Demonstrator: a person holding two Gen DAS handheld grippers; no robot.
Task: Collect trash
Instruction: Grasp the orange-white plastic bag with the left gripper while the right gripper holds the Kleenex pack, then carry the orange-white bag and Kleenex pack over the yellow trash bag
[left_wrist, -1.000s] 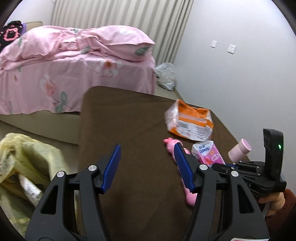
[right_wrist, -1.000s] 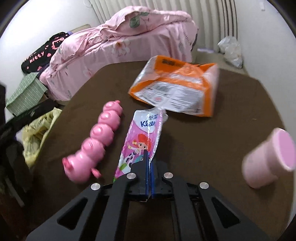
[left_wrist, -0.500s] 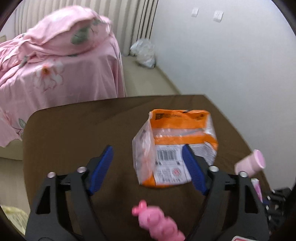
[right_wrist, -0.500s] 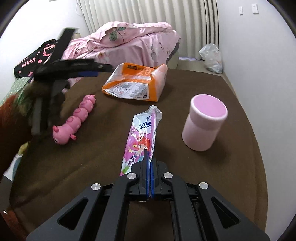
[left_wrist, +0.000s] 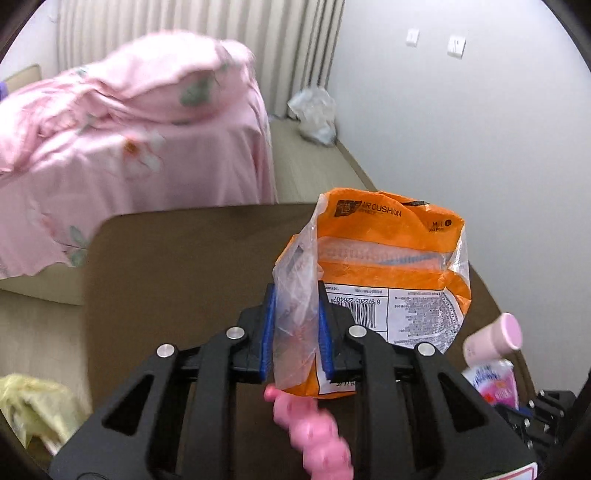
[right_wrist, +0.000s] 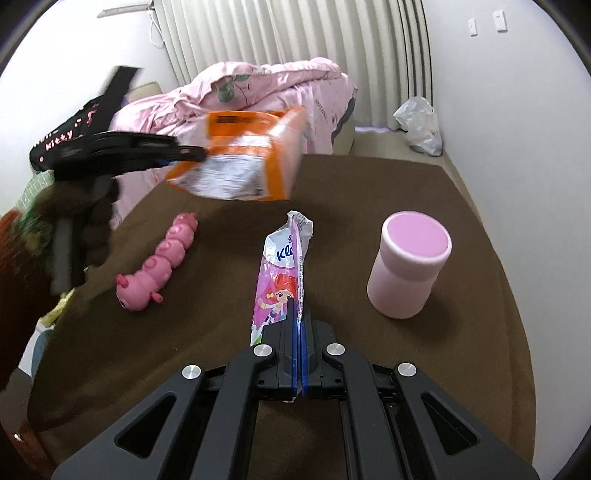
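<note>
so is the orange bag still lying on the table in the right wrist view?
No, the left gripper holds the orange bag in the air above the brown table.

Even indoor light, motion blur, fisheye

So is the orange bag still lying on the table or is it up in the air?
Up in the air. The left gripper pinches the orange bag by its clear end, above the brown table.
</note>
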